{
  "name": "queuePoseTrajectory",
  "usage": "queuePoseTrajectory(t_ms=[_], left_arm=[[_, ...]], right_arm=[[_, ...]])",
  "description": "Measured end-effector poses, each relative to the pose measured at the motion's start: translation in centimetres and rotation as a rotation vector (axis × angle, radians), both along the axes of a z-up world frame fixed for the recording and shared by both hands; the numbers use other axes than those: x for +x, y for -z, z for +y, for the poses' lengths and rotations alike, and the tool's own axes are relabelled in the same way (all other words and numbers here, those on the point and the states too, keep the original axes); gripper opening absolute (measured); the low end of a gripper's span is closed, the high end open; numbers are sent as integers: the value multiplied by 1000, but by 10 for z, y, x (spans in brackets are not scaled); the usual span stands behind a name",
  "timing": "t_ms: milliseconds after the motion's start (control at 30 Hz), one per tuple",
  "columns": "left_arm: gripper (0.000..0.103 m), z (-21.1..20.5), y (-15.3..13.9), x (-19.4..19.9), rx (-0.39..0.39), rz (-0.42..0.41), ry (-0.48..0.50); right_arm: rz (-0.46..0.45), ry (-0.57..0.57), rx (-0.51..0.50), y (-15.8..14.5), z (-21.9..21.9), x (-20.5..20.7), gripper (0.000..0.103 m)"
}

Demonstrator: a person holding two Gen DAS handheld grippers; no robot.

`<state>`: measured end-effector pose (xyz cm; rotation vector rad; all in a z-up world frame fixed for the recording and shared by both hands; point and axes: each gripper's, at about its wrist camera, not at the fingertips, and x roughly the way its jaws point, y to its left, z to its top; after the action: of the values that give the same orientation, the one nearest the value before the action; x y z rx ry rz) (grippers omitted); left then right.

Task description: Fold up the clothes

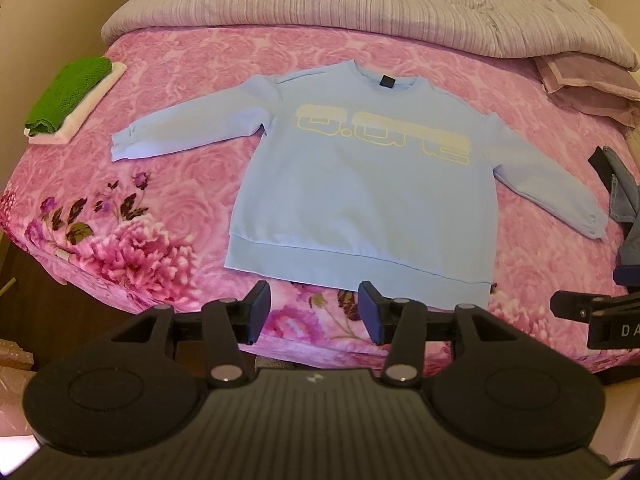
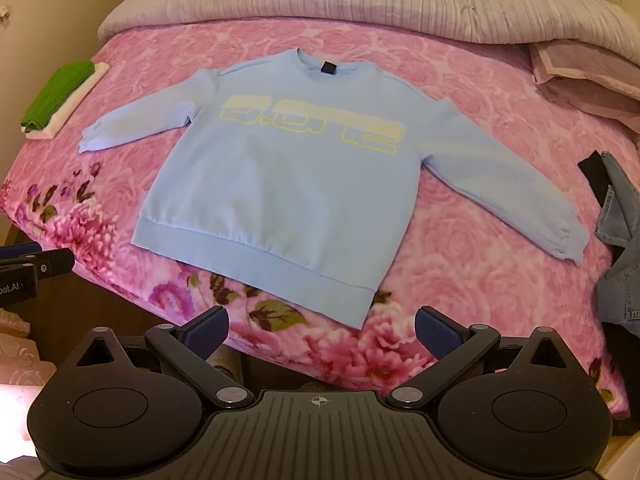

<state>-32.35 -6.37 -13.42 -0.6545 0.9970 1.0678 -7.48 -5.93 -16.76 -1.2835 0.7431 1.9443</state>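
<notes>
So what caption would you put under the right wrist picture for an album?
Open right claw poised above a light blue sweatshirt spread flat, sleeves out, on a pink floral bedspread.

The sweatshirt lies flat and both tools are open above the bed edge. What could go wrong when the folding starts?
1. The light blue sweatshirt has its hem at the near edge of the pink blanket; a pull toward the edge may drag it off.
2. The plush blanket may get pinched together with the hem.
3. The right sleeve ends near the jeans; a sweep there may snag them.
</notes>
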Motion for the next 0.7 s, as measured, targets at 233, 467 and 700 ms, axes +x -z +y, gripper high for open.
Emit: queuePoseTrajectory(t_ms=[233,467,700], left_arm=[[47,1,4,8,-28,3,30],[47,2,3,11,-20,2,27],[48,0,4,16,-19,-4,48]], right_arm=[[1,10,-10,1,3,0,102],[-3,13,-8,0,5,0,102],[-6,36,-10,0,7,7,102]])
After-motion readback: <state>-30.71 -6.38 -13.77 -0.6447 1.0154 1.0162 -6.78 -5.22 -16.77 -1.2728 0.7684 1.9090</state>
